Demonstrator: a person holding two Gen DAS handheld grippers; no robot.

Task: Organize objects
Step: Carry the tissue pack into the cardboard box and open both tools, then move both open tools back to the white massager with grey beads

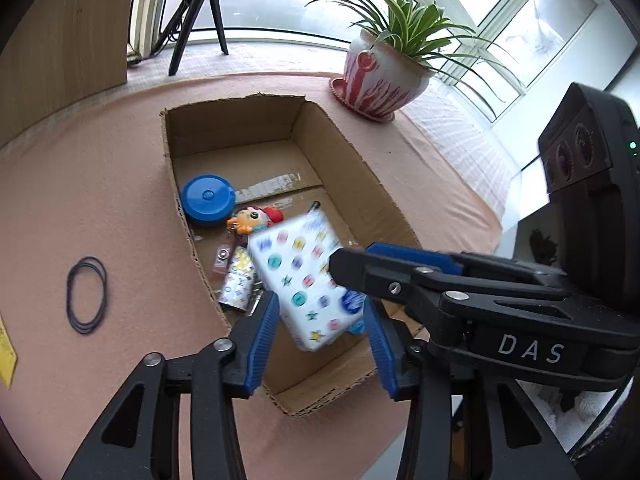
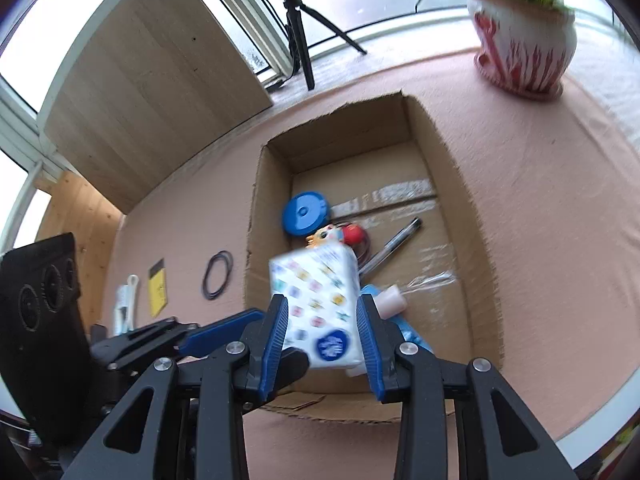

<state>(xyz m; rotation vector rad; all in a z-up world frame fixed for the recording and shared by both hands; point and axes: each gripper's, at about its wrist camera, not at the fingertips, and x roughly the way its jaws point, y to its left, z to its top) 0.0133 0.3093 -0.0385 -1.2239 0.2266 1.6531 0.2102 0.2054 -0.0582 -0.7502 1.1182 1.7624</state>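
Surface (image 1: 120,184) was covered in pink cloth. Resting on it: open cardboard box (image 1: 356,152) directly ahead of the left tongs (image 1: 320,340); black rubber bands (image 1: 87,294) to their left; yellow card (image 2: 157,287) further left; potted plant (image 1: 386,76) beyond the box.

A white tissue pack (image 2: 316,304) carries small multicoloured symbols and a blue round label. The cardboard box (image 1: 348,152) is plain brown, on a salmon-pink tablecloth (image 1: 100,200). Inside lies a solid blue round lid (image 1: 207,199). The far plant pot (image 1: 384,76) is white with red streaks.
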